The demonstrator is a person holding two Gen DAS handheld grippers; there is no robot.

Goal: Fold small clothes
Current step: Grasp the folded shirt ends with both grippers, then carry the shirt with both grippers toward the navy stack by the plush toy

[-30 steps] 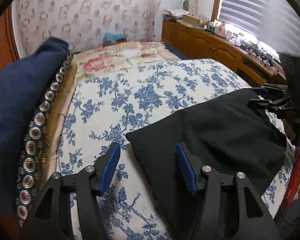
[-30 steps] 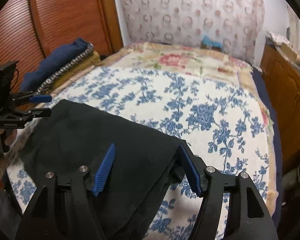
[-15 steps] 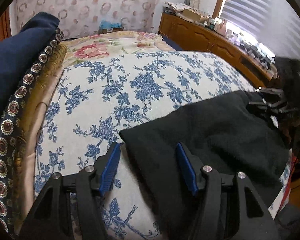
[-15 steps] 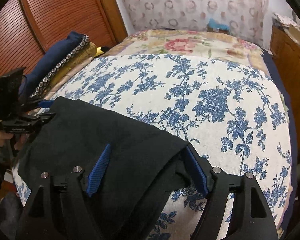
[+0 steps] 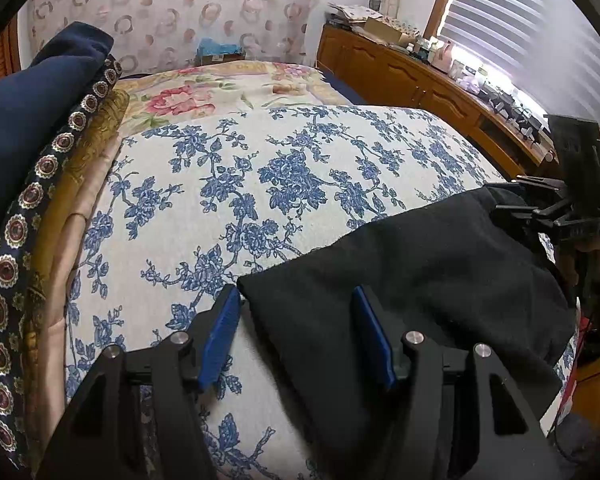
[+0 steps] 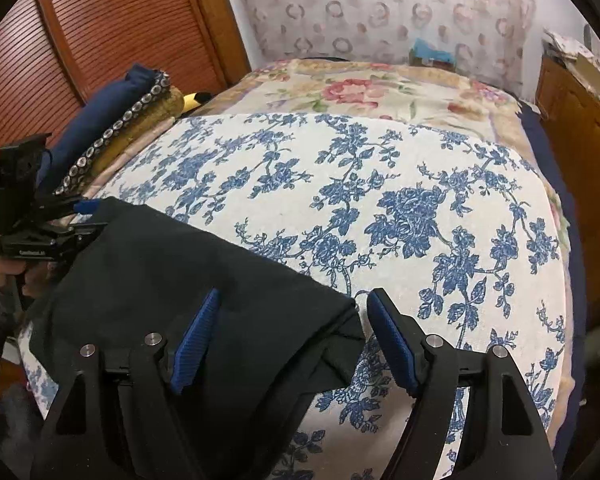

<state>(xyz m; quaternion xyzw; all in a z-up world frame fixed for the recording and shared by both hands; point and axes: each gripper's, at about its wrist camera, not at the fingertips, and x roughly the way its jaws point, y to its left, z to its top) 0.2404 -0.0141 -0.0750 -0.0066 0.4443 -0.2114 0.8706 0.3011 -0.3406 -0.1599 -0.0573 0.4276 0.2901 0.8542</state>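
Note:
A black garment [image 5: 420, 272] lies folded on the near part of the bed's blue-flowered cover [image 5: 260, 168]. My left gripper [image 5: 296, 296] stands open over the garment's left corner: its right pad rests above the cloth and its left pad is beside the edge. My right gripper [image 6: 294, 296] is open around the garment's [image 6: 180, 264] right corner, with a gap between the corner and the right pad. Each gripper shows in the other's view, the left gripper [image 6: 80, 216] and the right gripper [image 5: 516, 204], at the garment's far corners.
Folded blankets [image 5: 40, 140] in navy, patterned and gold are stacked along the bed's left side. A pink-flowered blanket [image 5: 204, 92] covers the far end. A wooden cabinet [image 5: 420, 80] runs under the window on the right. Louvred wooden doors [image 6: 80, 40] stand on the left.
Both grippers have dipped a little towards the bed. The right gripper's jaws have widened, and its right pad has come off the garment's corner. The garment lies as before.

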